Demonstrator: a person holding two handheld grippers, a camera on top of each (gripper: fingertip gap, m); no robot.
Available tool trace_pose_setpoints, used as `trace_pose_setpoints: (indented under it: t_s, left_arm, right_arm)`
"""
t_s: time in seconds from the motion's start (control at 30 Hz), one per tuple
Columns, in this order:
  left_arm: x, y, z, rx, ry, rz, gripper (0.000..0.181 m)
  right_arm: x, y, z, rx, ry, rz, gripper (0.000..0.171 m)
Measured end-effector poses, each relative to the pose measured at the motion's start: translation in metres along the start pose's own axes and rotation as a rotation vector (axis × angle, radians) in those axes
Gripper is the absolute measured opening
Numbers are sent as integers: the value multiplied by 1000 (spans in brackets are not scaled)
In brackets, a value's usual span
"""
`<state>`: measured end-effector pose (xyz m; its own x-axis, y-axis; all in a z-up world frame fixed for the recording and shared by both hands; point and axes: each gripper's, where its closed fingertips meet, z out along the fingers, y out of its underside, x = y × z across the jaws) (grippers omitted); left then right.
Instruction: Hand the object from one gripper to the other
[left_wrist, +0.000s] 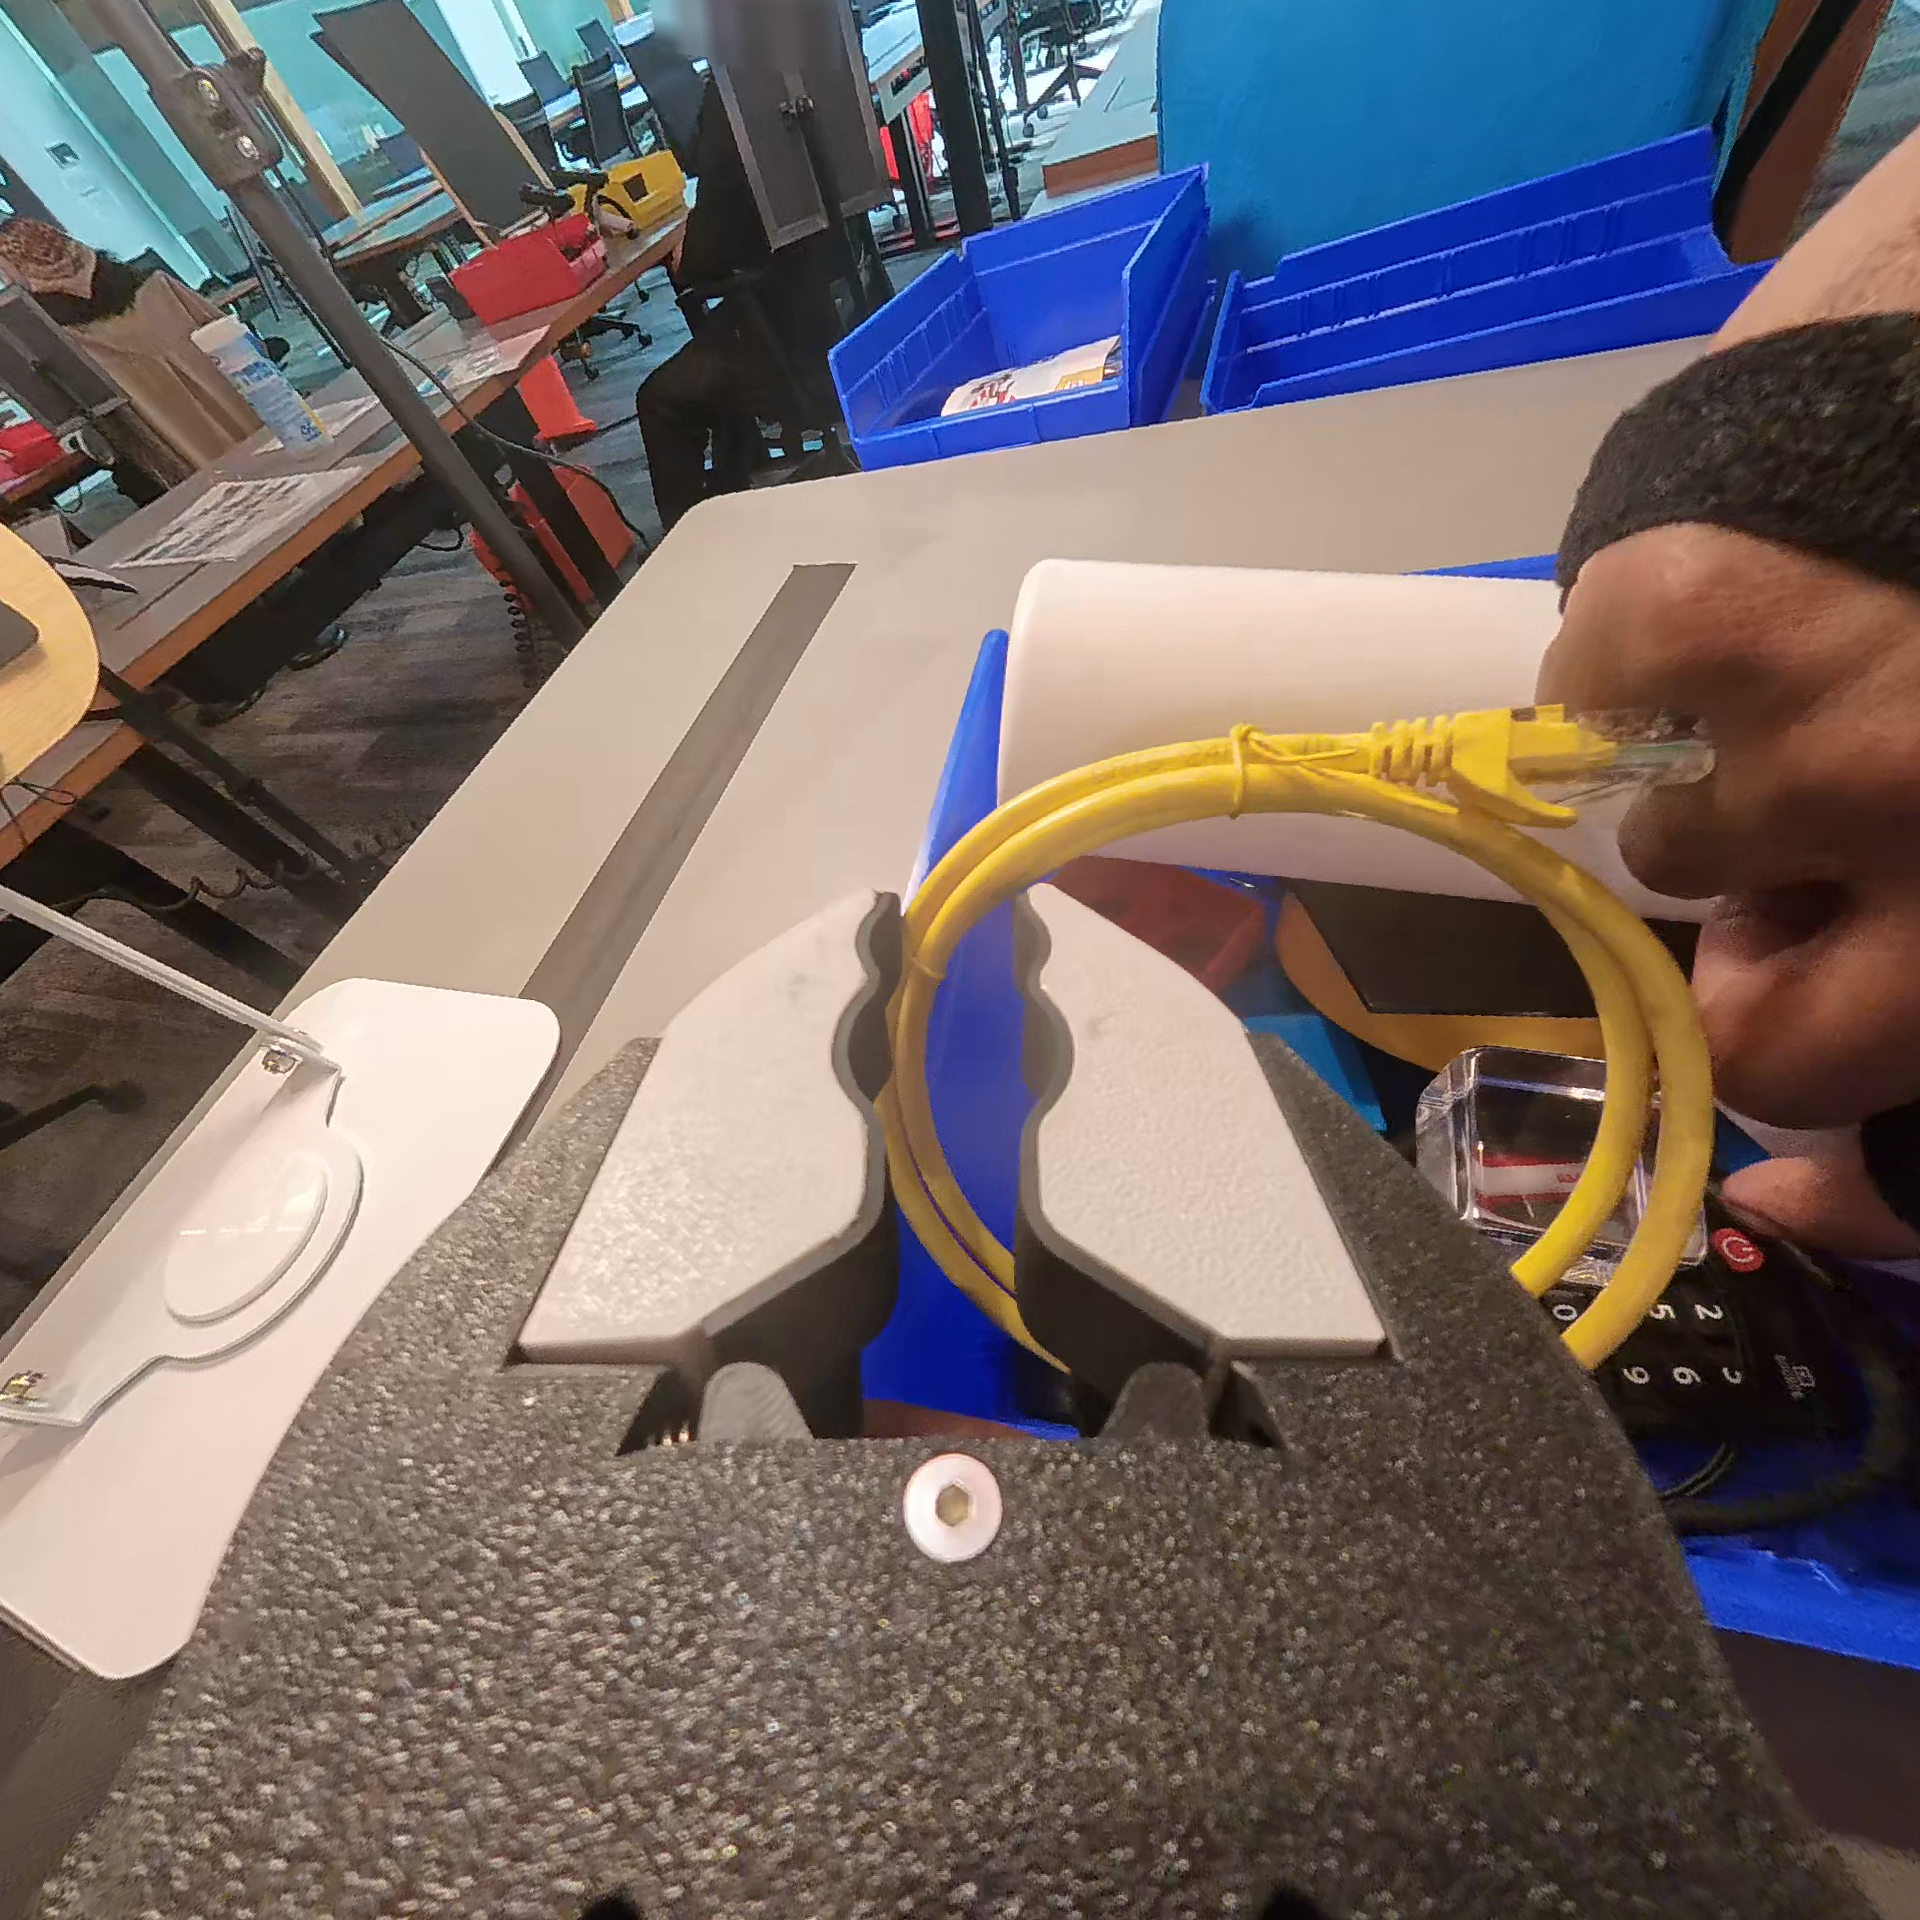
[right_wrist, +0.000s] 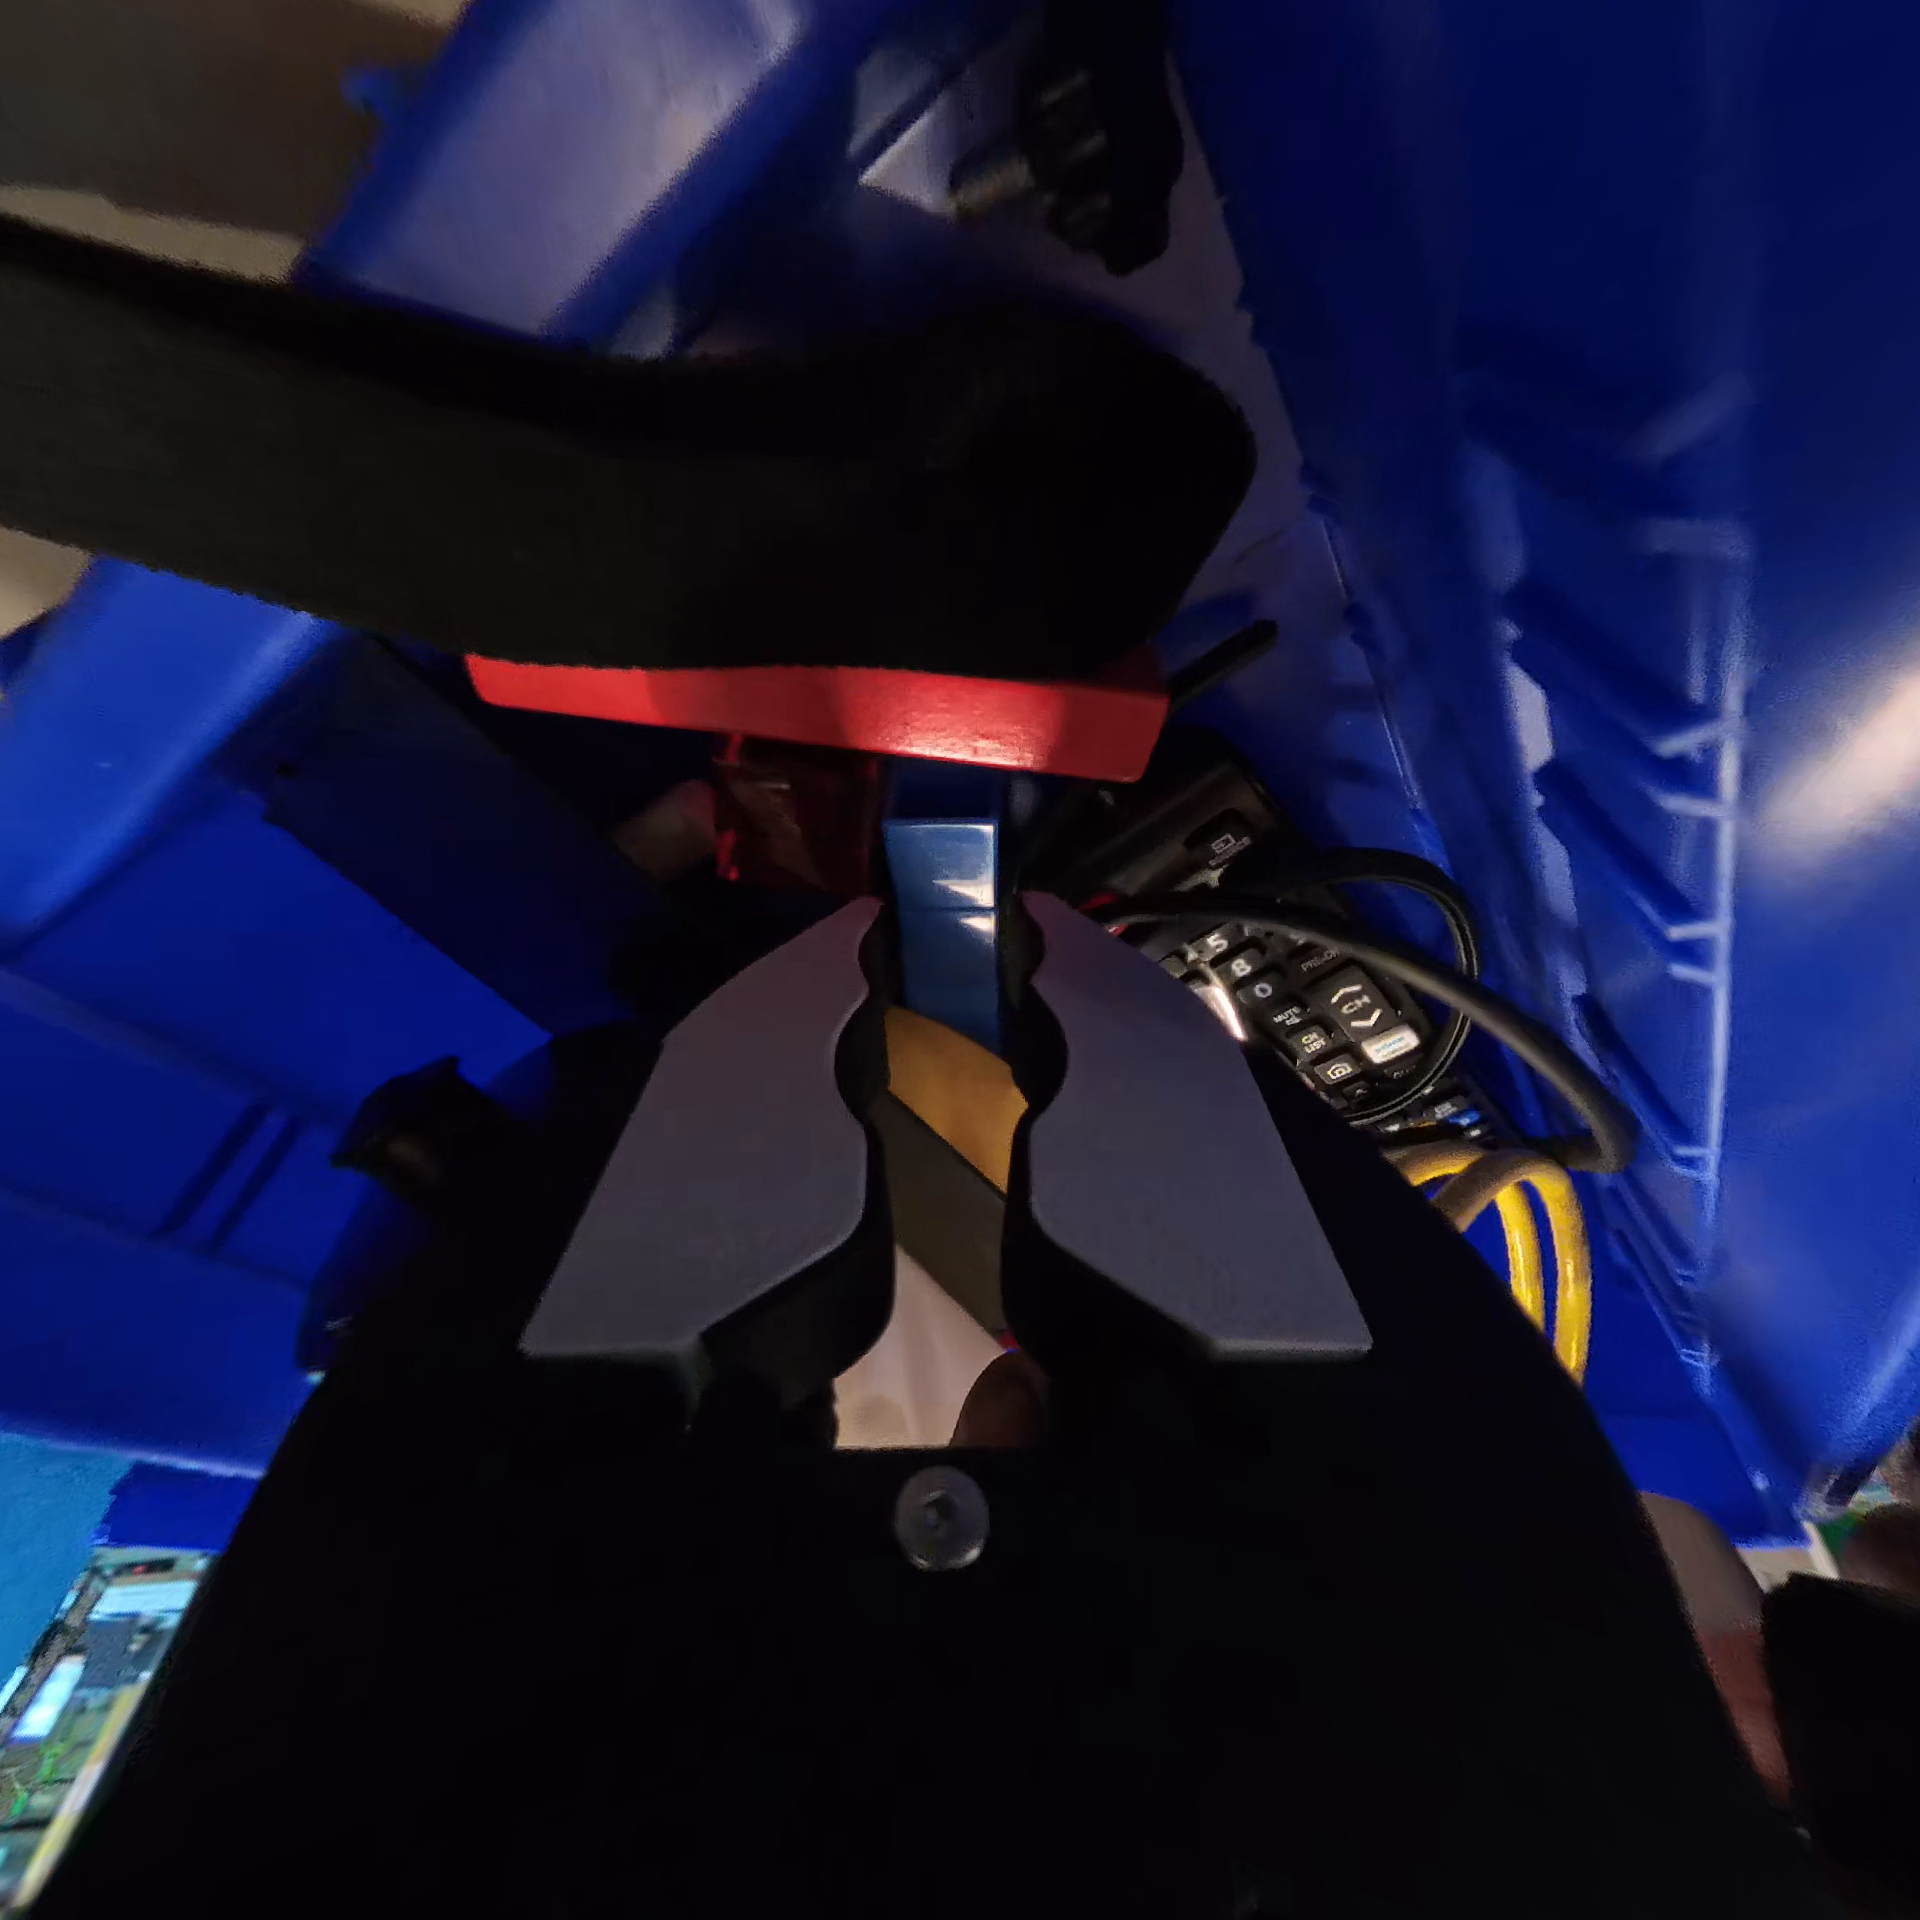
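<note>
A coiled yellow network cable (left_wrist: 1288, 774) stands over the blue bin (left_wrist: 961, 831), its plug near a person's hand (left_wrist: 1787, 831). My left gripper (left_wrist: 961, 920) has its jaws a little apart. The cable runs between them against the left finger (left_wrist: 748, 1091), with a gap on the other side, so I cannot tell if it is pinched. My right gripper (right_wrist: 945, 914) is down inside the bin (right_wrist: 1558, 520). A small blue block (right_wrist: 945, 914) fills the gap between its fingertips. The cable also shows in the right wrist view (right_wrist: 1538, 1257), to the right.
The bin holds a white roll (left_wrist: 1247, 675), a black remote (left_wrist: 1683, 1351) (right_wrist: 1340, 1018), a clear plastic box (left_wrist: 1517, 1143), a red piece (right_wrist: 821, 707) and a black strap (right_wrist: 623, 499). More blue bins (left_wrist: 1029, 332) stand beyond the grey table (left_wrist: 623, 727). A white stand base (left_wrist: 260, 1247) lies on the left. Some 20 cm of space lies between my two pairs of fingers.
</note>
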<state>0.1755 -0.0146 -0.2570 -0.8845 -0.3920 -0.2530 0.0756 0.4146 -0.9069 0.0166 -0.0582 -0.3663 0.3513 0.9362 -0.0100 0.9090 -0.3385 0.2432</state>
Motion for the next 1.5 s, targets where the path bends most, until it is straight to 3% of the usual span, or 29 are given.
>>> trace_pose_setpoints:
  t_s: [0.33, 0.6, 0.97, 1.27, 1.5]
  left_arm:
    - [3, 2, 2, -14, 22, 1, 26]
    - [8, -7, 1, 2, 32, -14, 26]
    - [6, -12, -1, -38, -65, -18, 33]
    - [26, -41, -23, 158, -135, -57, 35]
    - [77, -57, -59, 294, -104, 28, 35]
  right_arm:
    - [-7, -15, 13, 28, -45, -42, 27]
    - [-4, -8, 8, -15, 2, 3, 22]
    - [9, 4, -45, 115, 380, 217, 21]
    - [11, 22, -102, 448, 711, 493, 21]
    - [6, 36, -126, 517, 851, 611, 21]
